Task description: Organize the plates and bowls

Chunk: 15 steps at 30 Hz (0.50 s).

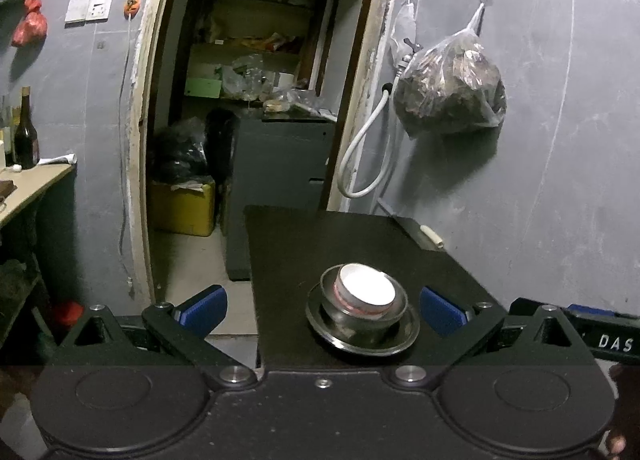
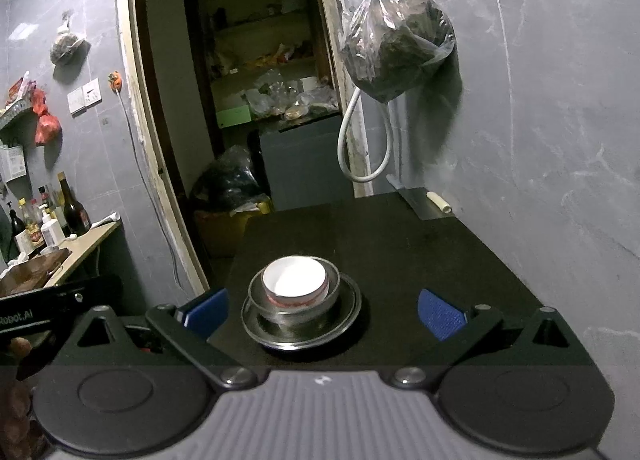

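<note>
Sitting mid black table (image 2: pixel 400 260): bowl stack (image 2: pixel 298 292); both tools wide, empty.

— Could any lettering be read?

— Only a little. In the left wrist view, white capitals "DAS" stood on the black body of the right gripper (image 1: pixel 612 342), which reached in at the right edge of the frame; the word ran off the edge there.

— And from the other side?

— In the right wrist view, white letters "Robot.AI" stood on the dark body of the left gripper (image 2: pixel 24 318) at the left edge, with the start cut off.

— The bottles (image 2: pixel 74 211) at the far edge of the pale side table (image 2: pixel 86 242)?

— They carried labels, but too small and blurred to read.
</note>
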Each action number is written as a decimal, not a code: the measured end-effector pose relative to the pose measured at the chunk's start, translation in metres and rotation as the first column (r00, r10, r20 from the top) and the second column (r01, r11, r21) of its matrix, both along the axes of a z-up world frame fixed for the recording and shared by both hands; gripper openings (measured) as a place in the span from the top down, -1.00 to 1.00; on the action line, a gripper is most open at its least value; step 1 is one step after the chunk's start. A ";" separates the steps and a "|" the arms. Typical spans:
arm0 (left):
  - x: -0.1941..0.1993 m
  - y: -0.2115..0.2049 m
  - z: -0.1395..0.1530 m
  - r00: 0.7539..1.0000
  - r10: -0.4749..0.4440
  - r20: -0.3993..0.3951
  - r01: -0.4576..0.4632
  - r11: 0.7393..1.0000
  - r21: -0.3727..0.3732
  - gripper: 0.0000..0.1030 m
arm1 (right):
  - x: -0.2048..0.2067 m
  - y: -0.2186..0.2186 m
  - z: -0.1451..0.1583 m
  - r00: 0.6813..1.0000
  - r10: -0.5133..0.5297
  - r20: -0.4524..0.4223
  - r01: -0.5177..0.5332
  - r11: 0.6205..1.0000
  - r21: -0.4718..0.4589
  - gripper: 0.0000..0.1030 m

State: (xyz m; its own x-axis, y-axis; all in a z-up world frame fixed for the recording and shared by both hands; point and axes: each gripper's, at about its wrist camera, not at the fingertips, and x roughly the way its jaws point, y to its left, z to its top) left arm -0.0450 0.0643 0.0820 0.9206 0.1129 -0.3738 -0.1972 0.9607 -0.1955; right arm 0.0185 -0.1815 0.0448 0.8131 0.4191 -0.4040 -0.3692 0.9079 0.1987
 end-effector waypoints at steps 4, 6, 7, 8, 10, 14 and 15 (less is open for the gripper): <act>-0.011 0.003 -0.006 1.000 -0.008 -0.010 0.008 1.000 0.002 -0.99 | -0.012 0.001 -0.002 1.000 -0.003 -0.014 0.003 1.000 -0.004 -1.00; -0.016 0.005 -0.009 1.000 -0.011 -0.015 0.011 1.000 -0.002 -0.98 | -0.019 0.002 -0.004 1.000 -0.007 -0.019 0.007 1.000 -0.007 -1.00; -0.018 0.006 -0.010 1.000 -0.011 -0.017 0.011 1.000 -0.004 -0.99 | -0.022 0.002 -0.005 1.000 -0.010 -0.020 0.010 1.000 -0.008 -1.00; -0.021 0.007 -0.012 1.000 -0.012 -0.018 0.012 1.000 -0.006 -0.98 | -0.026 0.002 -0.005 1.000 -0.013 -0.021 0.013 1.000 -0.008 -1.00; -0.026 0.008 -0.014 1.000 -0.016 -0.016 0.015 1.000 -0.008 -0.99 | -0.032 0.002 -0.008 1.000 -0.016 -0.021 0.016 1.000 -0.010 -1.00; -0.032 0.010 -0.023 0.999 -0.019 -0.027 0.019 1.000 -0.006 -0.99 | -0.046 0.002 -0.015 0.999 -0.020 -0.030 0.020 1.000 -0.012 -1.00; -0.033 0.011 -0.025 0.999 -0.022 -0.032 0.021 1.000 -0.011 -0.99 | -0.047 0.001 -0.017 0.999 -0.021 -0.035 0.021 1.000 -0.013 -1.00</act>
State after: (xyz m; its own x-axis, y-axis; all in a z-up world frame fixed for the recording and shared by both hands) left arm -0.0783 0.0754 0.0574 0.9101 0.0888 -0.4047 -0.1828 0.9626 -0.2000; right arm -0.0289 -0.1802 0.0279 0.8068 0.3968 -0.4377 -0.3430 0.9179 0.1997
